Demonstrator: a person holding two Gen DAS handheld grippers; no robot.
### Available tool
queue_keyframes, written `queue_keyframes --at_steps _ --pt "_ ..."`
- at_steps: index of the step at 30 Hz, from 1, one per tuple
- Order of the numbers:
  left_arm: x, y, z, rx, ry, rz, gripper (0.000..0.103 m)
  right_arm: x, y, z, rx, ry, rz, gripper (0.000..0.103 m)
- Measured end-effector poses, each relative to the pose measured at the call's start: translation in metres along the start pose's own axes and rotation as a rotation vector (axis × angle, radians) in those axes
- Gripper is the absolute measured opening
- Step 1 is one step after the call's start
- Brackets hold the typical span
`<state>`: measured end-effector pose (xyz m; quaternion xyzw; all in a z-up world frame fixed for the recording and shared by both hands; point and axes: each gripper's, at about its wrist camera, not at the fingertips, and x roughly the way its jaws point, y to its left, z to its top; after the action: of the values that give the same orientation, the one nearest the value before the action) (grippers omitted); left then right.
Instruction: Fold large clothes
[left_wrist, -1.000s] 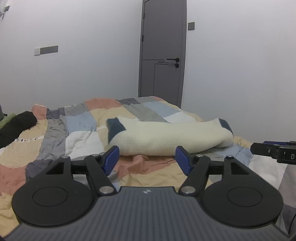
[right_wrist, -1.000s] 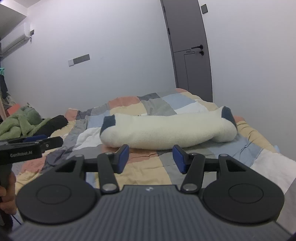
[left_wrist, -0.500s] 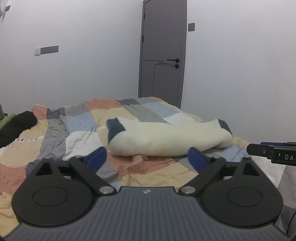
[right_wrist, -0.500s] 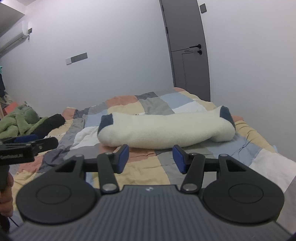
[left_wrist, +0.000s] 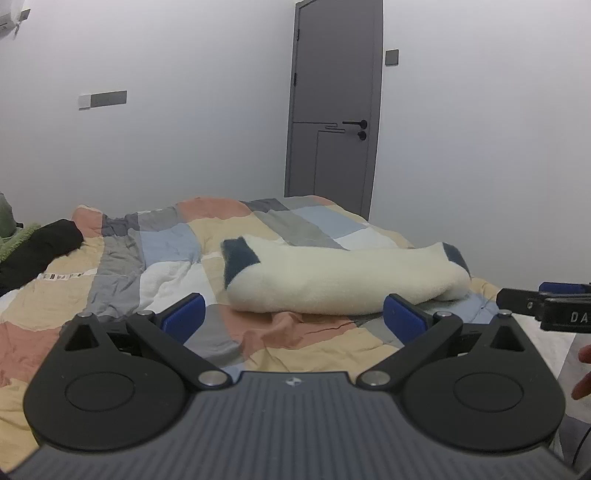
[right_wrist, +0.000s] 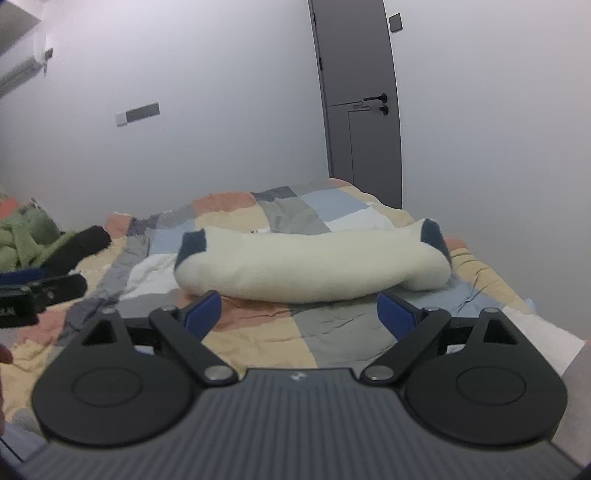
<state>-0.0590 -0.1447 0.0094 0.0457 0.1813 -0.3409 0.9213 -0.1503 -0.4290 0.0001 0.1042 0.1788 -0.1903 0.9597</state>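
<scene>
Cream fleece garment (left_wrist: 343, 280) lies folded on the patchwork bed (left_wrist: 122, 266); my left gripper (left_wrist: 293, 319) and right gripper (right_wrist: 299, 312) have just spread their jaws wide, nothing between them.

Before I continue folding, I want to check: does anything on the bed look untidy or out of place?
The cream fleece garment lies folded on the patchwork quilt. Only the quilt is wrinkled, and black clothing and green clothing sit heaped unfolded at its left edge.
</scene>
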Motion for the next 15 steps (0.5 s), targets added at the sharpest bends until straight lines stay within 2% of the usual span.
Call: queue_keyframes --at_steps 4,6,15 --pt "-0.0004 -0.004 0.0005 0.018 0.009 0.017 0.103 0.0006 0.0018 0.0004 -0.004 -0.002 -0.006 0.093" --pt "-0.0007 -0.0054 0.0009 0.019 0.009 0.021 0.103 0.001 0.0013 0.0009 -0.002 -0.004 -0.014 0.103" --pt "-0.0017 -0.0087 0.0031 0.008 0.017 0.019 0.103 0.0007 -0.0022 0.0028 0.027 -0.004 -0.009 0.103"
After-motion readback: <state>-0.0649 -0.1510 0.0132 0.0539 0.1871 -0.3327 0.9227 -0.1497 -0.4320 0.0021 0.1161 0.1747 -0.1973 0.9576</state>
